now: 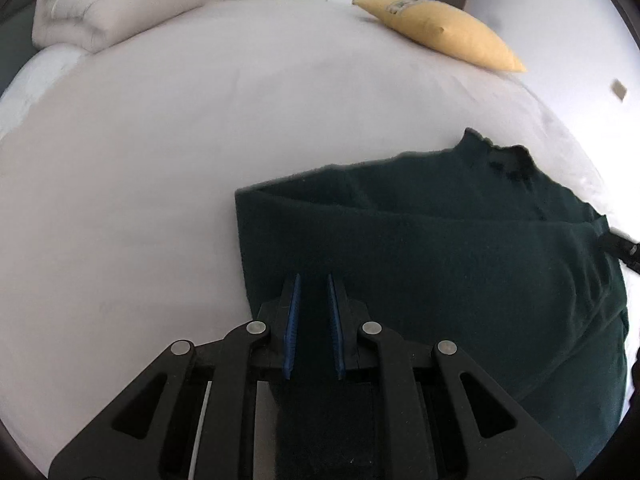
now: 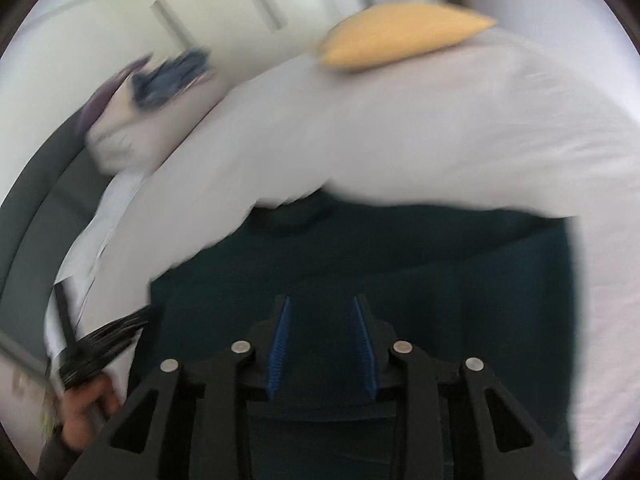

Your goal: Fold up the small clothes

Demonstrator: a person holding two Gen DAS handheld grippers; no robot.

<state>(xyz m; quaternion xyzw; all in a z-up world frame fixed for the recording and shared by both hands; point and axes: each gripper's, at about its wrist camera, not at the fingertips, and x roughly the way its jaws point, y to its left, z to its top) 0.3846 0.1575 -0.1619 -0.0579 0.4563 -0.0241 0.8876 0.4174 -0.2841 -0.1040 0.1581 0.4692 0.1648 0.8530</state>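
Bed [image 1: 168, 168]: broad bare sheet left of and beyond the dark green sweater [image 1: 440, 248], open for passage. Far left corner blocked by folded duvet [image 1: 104, 12]. Far right edge: yellow pillow [image 1: 444, 32], well apart from the sweater, clear sheet between. Right of the sweater only a narrow sheet strip to the bed edge. Right wrist view blurred; left gripper [image 2: 100, 344] sits near the sweater's left edge.

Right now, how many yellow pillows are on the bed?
1: the yellow pillow lies at the bed's far edge, beyond the dark green sweater. Others may be outside view.
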